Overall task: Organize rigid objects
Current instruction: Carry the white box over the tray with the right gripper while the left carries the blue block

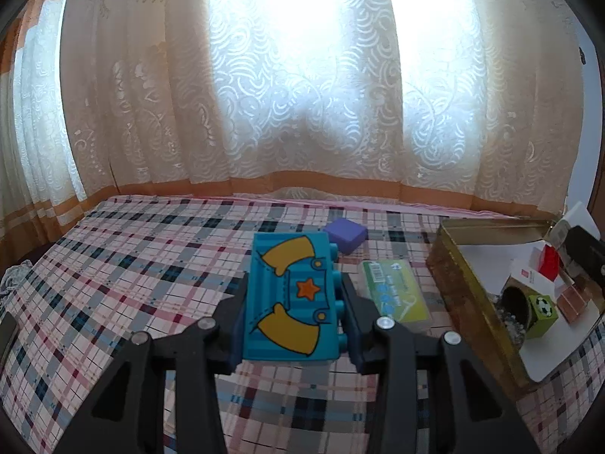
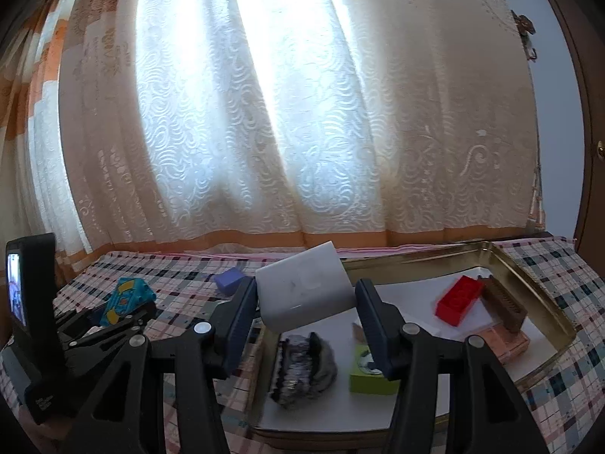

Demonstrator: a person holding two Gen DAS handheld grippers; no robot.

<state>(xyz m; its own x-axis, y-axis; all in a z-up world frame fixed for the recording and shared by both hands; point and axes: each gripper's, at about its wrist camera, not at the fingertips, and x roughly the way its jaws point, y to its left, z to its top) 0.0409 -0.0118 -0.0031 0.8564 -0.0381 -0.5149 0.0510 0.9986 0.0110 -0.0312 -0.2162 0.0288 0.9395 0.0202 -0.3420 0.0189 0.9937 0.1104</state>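
Left tool [image 1: 293, 304] around teal brick [image 1: 289, 297].

Left gripper [image 1: 293, 302] clamps a teal toy brick [image 1: 291, 297] between both fingers, held above the plaid cloth [image 1: 132, 265]. Printed face up: yellow sleeves, orange star; studs point right. Purple block [image 1: 347, 233] lies just beyond it. Green card packet [image 1: 395, 294] lies right of the brick. Gold tin [image 1: 465, 283] at right holds a green football cube [image 1: 543, 314] and a red piece [image 1: 550, 261].
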